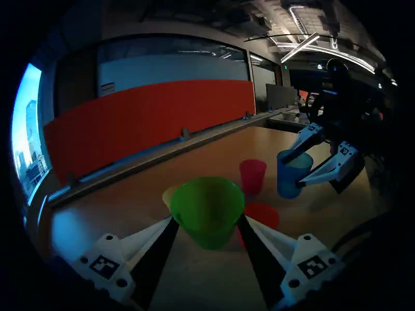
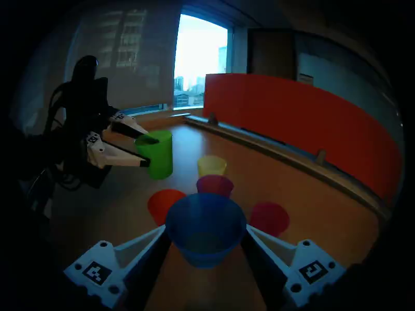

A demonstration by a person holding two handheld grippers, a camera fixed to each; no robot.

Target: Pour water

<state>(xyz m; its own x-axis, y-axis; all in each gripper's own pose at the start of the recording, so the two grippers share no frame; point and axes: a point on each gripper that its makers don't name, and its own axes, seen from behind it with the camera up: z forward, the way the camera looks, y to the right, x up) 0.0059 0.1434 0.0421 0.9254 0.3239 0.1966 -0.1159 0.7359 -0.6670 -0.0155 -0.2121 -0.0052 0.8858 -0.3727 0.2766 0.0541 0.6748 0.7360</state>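
The left claw [image 1: 207, 222] is about half closed on the upright green cup [image 1: 207, 199], with one finger pressed to each side. The right claw [image 2: 206, 231] grips the upright blue cup [image 2: 206, 223] in the same way. Both claws reach in roughly level over the table [image 1: 129, 197] and face each other with their cups well apart, and a yellow cup [image 2: 211, 166] and a red cup [image 2: 165, 203] stand on the table between them. Each finger carries a square black-and-white marker [image 1: 105, 267] whose pattern has no readable words.
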